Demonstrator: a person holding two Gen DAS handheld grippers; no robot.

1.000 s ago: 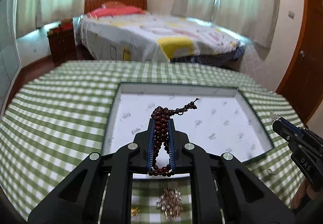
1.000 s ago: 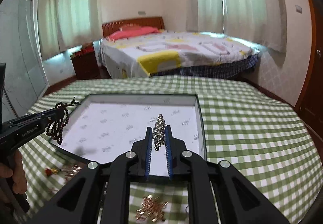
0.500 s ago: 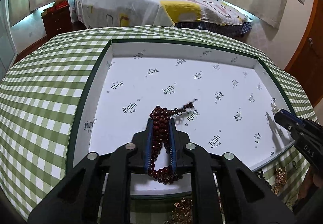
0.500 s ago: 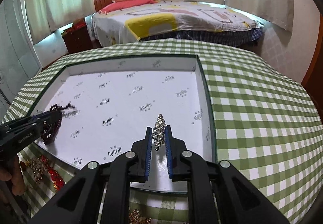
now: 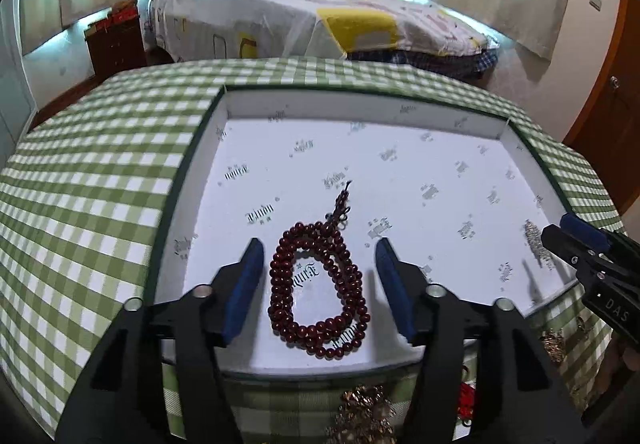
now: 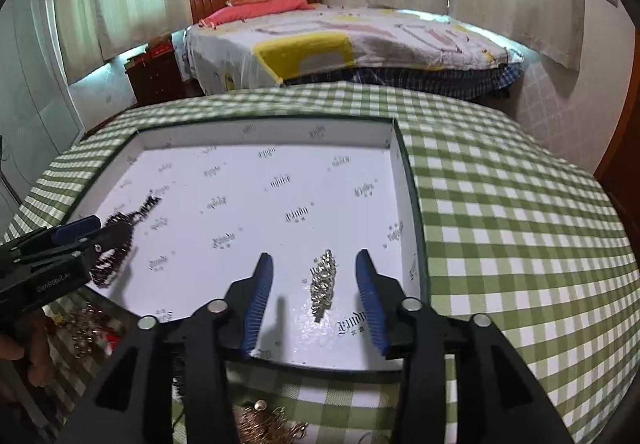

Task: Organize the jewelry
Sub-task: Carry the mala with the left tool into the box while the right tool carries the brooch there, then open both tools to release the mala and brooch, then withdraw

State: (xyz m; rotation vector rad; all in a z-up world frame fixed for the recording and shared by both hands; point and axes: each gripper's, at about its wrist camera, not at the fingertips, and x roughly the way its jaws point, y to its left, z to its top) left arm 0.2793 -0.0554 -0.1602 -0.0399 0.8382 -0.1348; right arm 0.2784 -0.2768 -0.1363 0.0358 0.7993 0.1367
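Observation:
A dark red bead bracelet (image 5: pixel 316 286) lies on the floor of the white tray (image 5: pixel 400 112), between the open jaws of my left gripper (image 5: pixel 318 286), which is empty. In the right wrist view the bracelet (image 6: pixel 116 244) is blurred beside the left gripper (image 6: pixel 76 240). A silver rhinestone piece (image 6: pixel 322 280) lies in the tray (image 6: pixel 264 128) between the open jaws of my right gripper (image 6: pixel 316 292), also empty. The silver piece (image 5: pixel 538 244) and the right gripper (image 5: pixel 576 240) show at the tray's right edge in the left wrist view.
The tray sits on a green checked tablecloth (image 6: pixel 500 204). Loose gold jewelry (image 5: pixel 362 416) and a red piece (image 5: pixel 466 404) lie on the cloth in front of the tray. More gold jewelry (image 6: pixel 268 424) lies below the right gripper. A bed (image 5: pixel 300 20) stands behind the table.
Both grippers lowered over the tray and opened. The bead bracelet dropped from the left gripper and the silver piece from the right; both now lie on the tray floor.

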